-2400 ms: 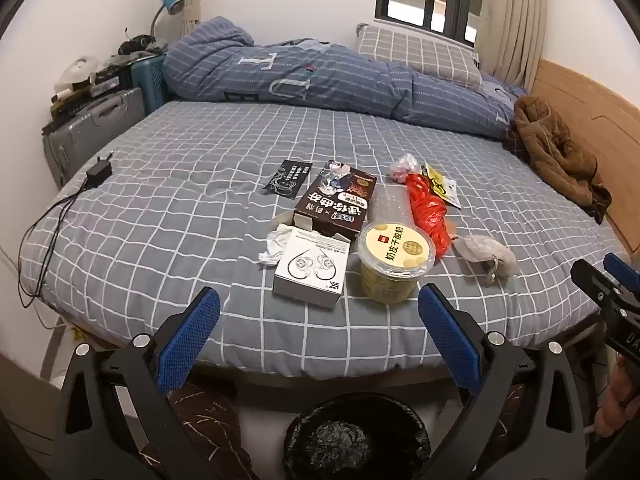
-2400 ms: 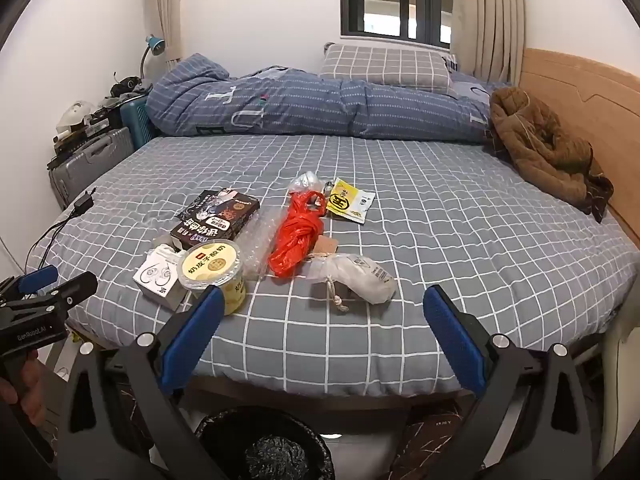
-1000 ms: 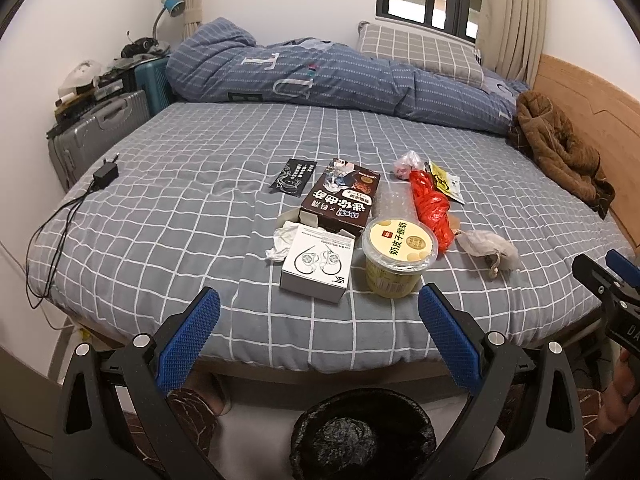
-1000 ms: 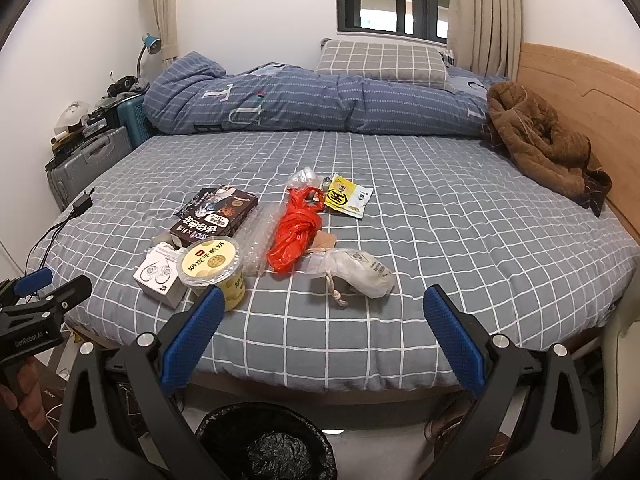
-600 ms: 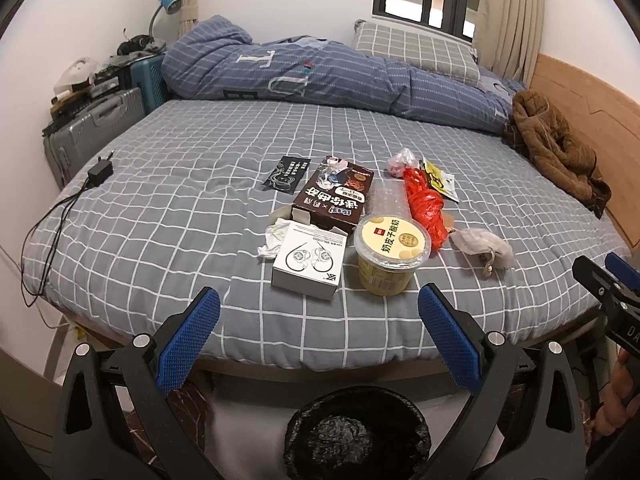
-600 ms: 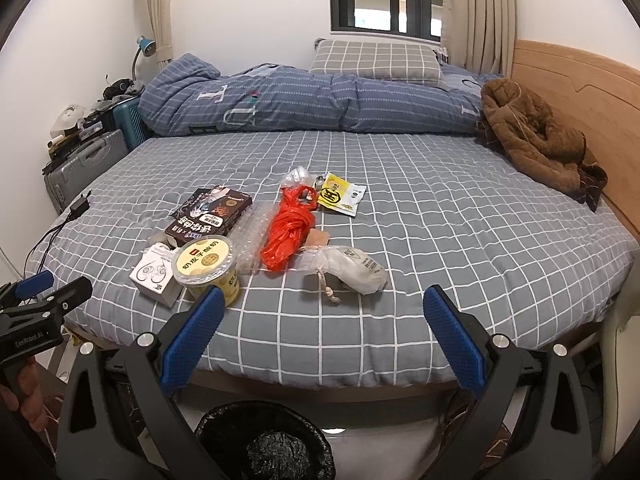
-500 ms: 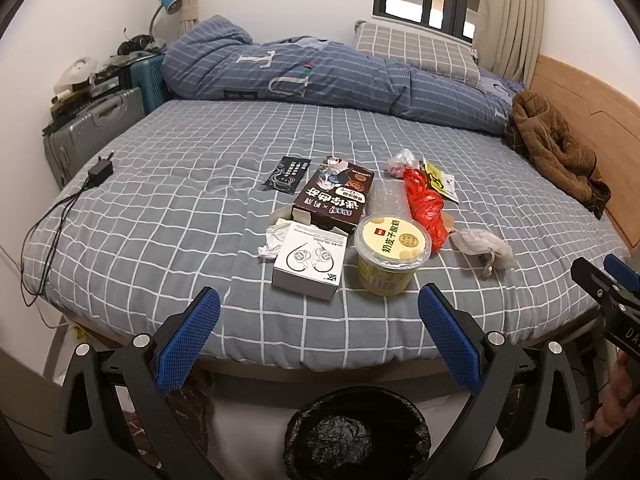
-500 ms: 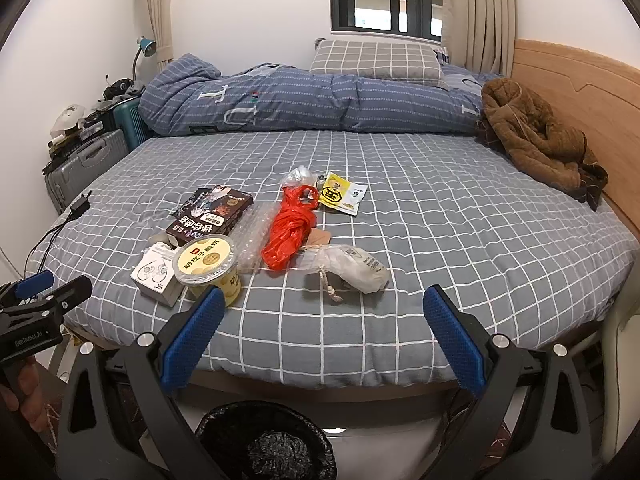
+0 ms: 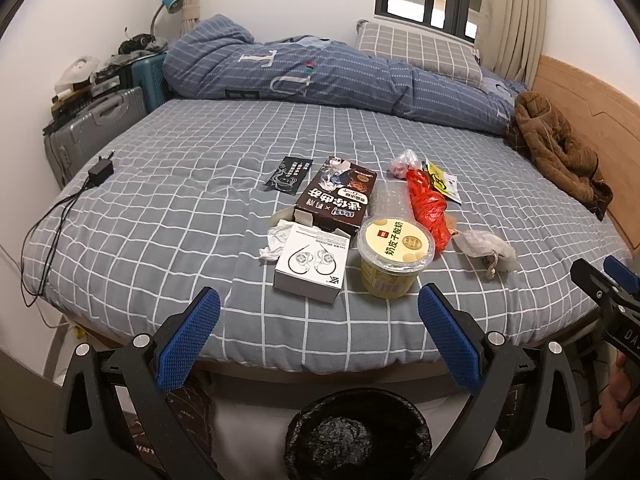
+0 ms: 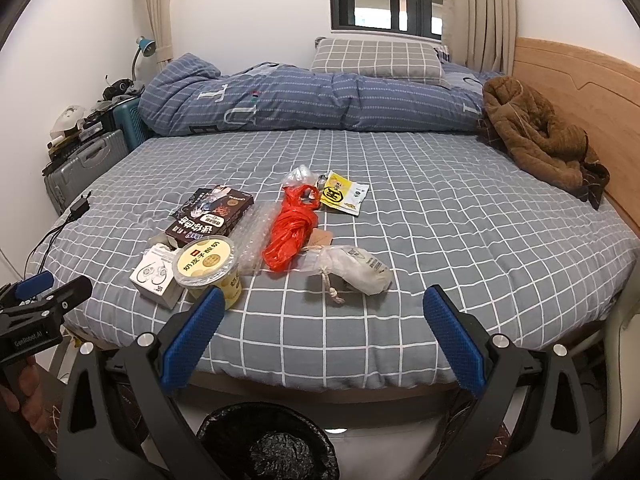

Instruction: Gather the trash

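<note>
Near the foot of the bed, on the grey checked cover, sits a small heap of trash. At the front a white earphone box lies just beside a yellow lidded tub, with a crumpled white tissue tucked against the box's far corner. Behind them a dark brown snack box lies flat, and a small black packet sits apart on its far side. A sheet of clear bubble wrap lies between the snack box and a twisted red plastic bag. Past the red bag are a yellow sachet and a scrunched clear wrapper; what is inside that wrapper is too small to make out. A pale drawstring pouch rests nearest the right gripper's side.

Both tools hang off the bed's edge, short of the cover. The left gripper has its blue-padded fingers spread wide with nothing between them. The right gripper is likewise spread wide and holds nothing. On the floor directly below them stands a bin lined with a black bag.

Along the far side lie a rolled blue duvet, a checked pillow and a brown jacket against the wooden headboard.
</note>
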The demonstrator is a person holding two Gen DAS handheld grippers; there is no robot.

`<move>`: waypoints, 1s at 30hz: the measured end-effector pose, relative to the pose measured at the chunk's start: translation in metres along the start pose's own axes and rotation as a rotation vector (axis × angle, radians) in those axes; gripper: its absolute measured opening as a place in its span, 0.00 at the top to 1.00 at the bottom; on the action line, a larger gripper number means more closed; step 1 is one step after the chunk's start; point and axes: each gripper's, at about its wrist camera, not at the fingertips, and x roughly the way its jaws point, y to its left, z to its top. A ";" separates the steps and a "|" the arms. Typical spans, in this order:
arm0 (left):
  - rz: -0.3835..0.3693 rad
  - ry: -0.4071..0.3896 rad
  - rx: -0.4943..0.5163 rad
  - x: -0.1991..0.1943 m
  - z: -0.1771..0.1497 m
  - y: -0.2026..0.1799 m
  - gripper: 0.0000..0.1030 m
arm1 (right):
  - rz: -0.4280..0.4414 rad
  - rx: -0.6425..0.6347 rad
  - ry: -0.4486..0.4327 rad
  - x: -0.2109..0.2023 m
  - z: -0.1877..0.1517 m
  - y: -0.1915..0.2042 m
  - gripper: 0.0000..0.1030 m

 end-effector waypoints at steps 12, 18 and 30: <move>0.001 -0.009 0.000 0.000 0.002 -0.003 0.06 | -0.002 0.003 -0.001 0.002 0.003 -0.004 0.07; 0.003 -0.008 -0.002 -0.001 0.003 -0.003 0.06 | -0.002 0.003 -0.001 0.003 0.003 -0.004 0.09; 0.007 0.026 -0.006 0.022 0.004 0.002 0.06 | -0.011 -0.001 0.014 0.022 0.004 -0.007 0.09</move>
